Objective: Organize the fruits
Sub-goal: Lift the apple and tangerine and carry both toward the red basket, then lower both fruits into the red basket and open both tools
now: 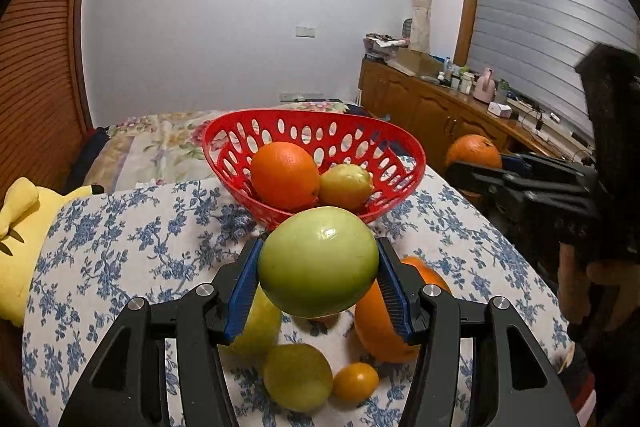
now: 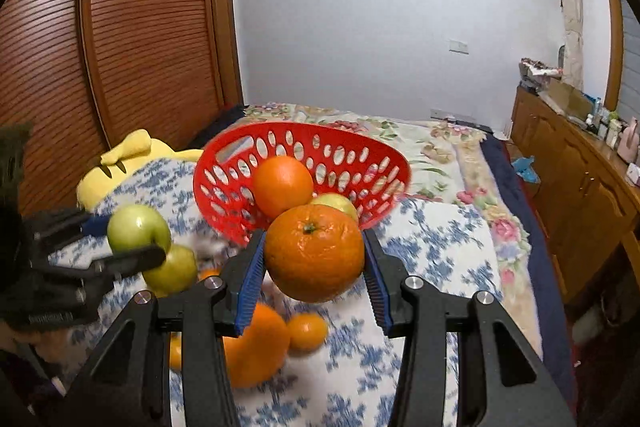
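**Two fruits clamped and carried toward the red basket**

Left gripper [image 1: 318, 277]: jaws closed on a green apple [image 1: 318, 261], pinched at its widest sides, probably so the round skin could not slip. Right gripper [image 2: 314, 277]: jaws closed on a large orange [image 2: 314, 253], stem up, gripped the same way. Both held clear above the floral tablecloth [image 1: 120, 247], with the red basket [image 1: 224, 143] at twelve o'clock from each, already holding an orange [image 1: 284, 175] and a lemon [image 1: 346, 186]. Left loose on the cloth at six o'clock: a yellow-green fruit [image 1: 298, 377], a small mandarin [image 1: 355, 381], another orange [image 1: 374, 327].

Partly hidden behind the pads: that orange and a pale fruit, kind unclear. Blurred in the right view: the loose fruit. Cut off at nine o'clock: a yellow plush toy [image 1: 20, 239].
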Action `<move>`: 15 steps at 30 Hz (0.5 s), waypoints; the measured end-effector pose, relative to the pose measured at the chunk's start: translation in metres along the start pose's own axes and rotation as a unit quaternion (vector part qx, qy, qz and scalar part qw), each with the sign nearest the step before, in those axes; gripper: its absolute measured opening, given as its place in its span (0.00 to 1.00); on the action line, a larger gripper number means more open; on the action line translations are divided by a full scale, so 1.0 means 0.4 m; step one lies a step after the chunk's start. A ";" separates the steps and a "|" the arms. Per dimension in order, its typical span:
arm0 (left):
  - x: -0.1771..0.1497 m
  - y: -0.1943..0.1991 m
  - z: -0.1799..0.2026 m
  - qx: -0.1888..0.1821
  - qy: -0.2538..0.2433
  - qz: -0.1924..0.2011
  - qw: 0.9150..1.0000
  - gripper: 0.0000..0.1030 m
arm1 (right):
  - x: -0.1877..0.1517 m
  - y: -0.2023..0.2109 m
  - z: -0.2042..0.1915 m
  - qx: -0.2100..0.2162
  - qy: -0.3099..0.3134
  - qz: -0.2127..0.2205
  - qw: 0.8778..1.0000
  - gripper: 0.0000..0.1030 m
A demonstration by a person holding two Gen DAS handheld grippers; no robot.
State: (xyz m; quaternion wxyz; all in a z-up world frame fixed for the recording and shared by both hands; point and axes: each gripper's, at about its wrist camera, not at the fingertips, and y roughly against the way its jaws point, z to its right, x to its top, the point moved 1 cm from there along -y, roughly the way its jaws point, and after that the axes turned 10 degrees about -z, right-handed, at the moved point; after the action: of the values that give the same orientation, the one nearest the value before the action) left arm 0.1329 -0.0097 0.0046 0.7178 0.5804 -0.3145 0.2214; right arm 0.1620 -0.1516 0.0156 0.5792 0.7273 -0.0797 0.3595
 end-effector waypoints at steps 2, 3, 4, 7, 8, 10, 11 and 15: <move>0.006 -0.004 -0.002 0.002 0.000 0.000 1.000 0.56 | 0.020 -0.028 0.003 0.000 -0.001 -0.008 1.000 0.46; 0.009 -0.007 -0.002 0.003 -0.001 -0.001 1.000 0.56 | 0.028 -0.042 0.003 -0.001 -0.001 -0.011 1.000 0.46; 0.013 -0.009 -0.003 0.005 -0.002 -0.001 1.000 0.56 | 0.033 -0.051 0.002 0.000 0.001 -0.013 1.000 0.46; 0.022 -0.018 -0.005 0.009 -0.004 -0.003 1.000 0.56 | 0.049 -0.082 -0.003 -0.003 0.006 -0.015 1.000 0.46; 0.024 -0.018 -0.007 0.009 -0.003 -0.003 1.000 0.56 | 0.053 -0.096 -0.005 -0.002 0.008 -0.020 1.000 0.46; 0.030 -0.019 -0.009 0.005 -0.001 -0.004 1.000 0.56 | 0.059 -0.116 -0.004 0.000 0.010 -0.028 1.000 0.46; 0.032 -0.018 -0.008 0.004 -0.002 -0.004 1.000 0.56 | 0.060 -0.130 -0.004 0.000 0.011 -0.033 0.999 0.46; 0.040 -0.016 -0.007 0.006 -0.008 -0.001 1.000 0.56 | 0.063 -0.167 -0.001 0.009 0.010 -0.048 0.999 0.46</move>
State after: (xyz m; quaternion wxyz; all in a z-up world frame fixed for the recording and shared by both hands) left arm 0.1492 -0.0091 0.0112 0.7119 0.5870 -0.3181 0.2179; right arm 0.2157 -0.1225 -0.0212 0.5897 0.7320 -0.0359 0.3395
